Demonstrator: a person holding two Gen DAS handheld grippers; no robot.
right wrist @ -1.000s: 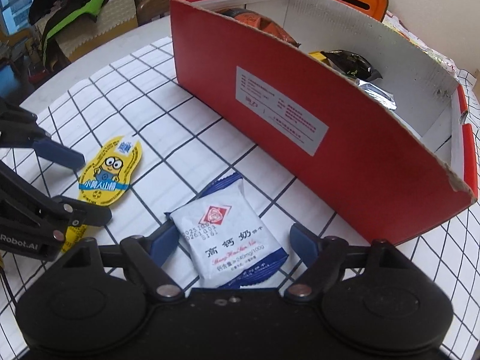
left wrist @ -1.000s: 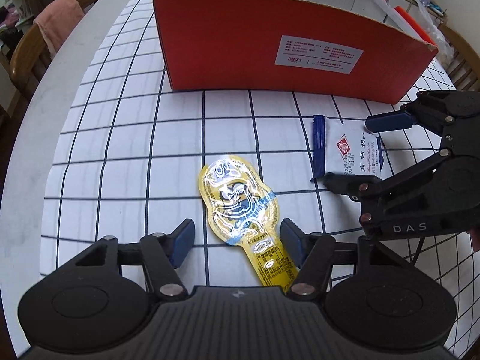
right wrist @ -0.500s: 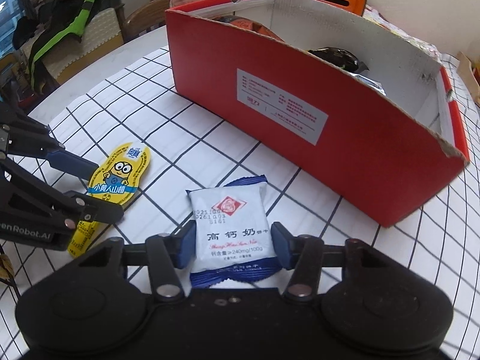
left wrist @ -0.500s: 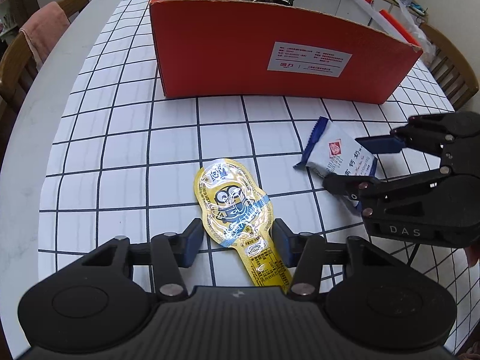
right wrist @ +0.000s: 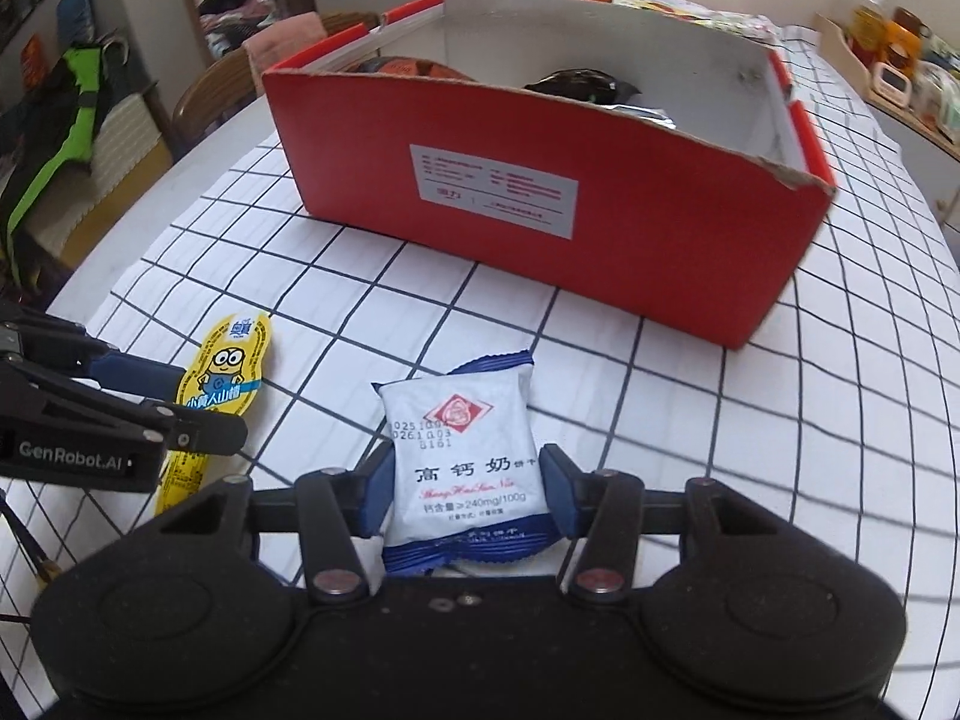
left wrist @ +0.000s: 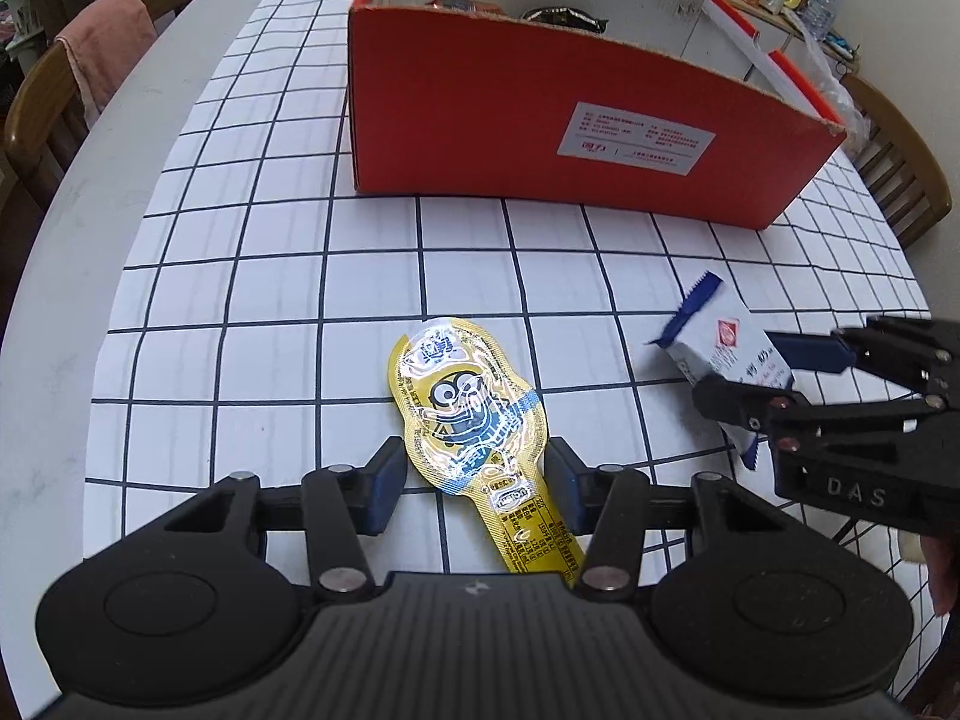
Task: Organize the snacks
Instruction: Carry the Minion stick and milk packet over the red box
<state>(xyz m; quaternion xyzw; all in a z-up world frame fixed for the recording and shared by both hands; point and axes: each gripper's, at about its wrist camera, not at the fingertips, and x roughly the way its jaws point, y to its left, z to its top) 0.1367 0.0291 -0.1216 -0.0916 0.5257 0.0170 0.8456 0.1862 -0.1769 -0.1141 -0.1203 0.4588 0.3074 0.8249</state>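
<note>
Pinching a snack apiece, both grippers look set to carry them to the red box point(left wrist: 576, 138) in the upper frame. Low centre, the left gripper point(left wrist: 474, 483) nips the yellow cartoon pouch point(left wrist: 468, 414), glossy and paddle-shaped; the right gripper point(right wrist: 462, 495) clamps the white-and-blue biscuit packet point(right wrist: 459, 438), puffy with crimped ends.
</note>
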